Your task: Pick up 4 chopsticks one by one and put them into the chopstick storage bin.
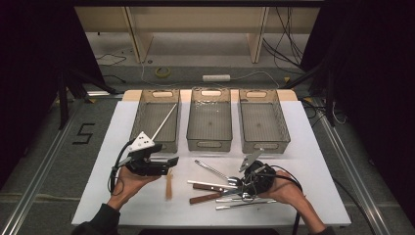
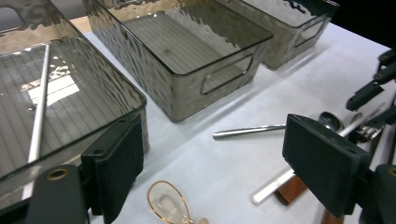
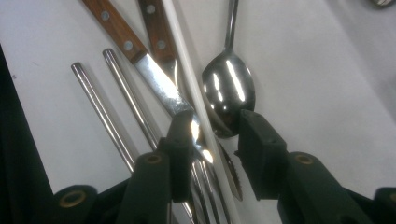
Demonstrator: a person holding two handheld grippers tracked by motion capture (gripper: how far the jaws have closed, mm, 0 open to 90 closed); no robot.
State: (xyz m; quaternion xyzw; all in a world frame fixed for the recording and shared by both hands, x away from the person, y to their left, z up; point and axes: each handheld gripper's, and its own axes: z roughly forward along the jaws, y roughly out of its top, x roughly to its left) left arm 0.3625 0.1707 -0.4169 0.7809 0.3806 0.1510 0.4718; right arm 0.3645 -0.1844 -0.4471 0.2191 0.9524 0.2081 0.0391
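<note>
My left gripper (image 1: 170, 161) (image 2: 217, 154) is open and empty, held low over the white table in front of the left grey bin (image 1: 155, 145) (image 2: 93, 93), where a metal rod (image 1: 164, 122) (image 2: 39, 107) lies. An amber spoon (image 1: 169, 185) (image 2: 167, 203) lies just below its jaws. My right gripper (image 1: 244, 180) (image 3: 212, 140) reaches down into a pile of cutlery. Its jaws are open and straddle a white chopstick (image 3: 187, 70) and the blade of a wooden-handled knife (image 3: 161, 86), with a gap on each side. The bowl of a steel spoon (image 3: 229, 91) lies just ahead of the right jaw.
The middle bin (image 1: 209, 144) (image 2: 196, 88) and the right bin (image 1: 266, 145) (image 2: 289, 46) hold nothing. Two metal chopsticks (image 3: 100, 109) and a second wooden-handled knife (image 1: 205, 198) lie in the pile. A steel handle (image 2: 247, 132) points toward the left gripper.
</note>
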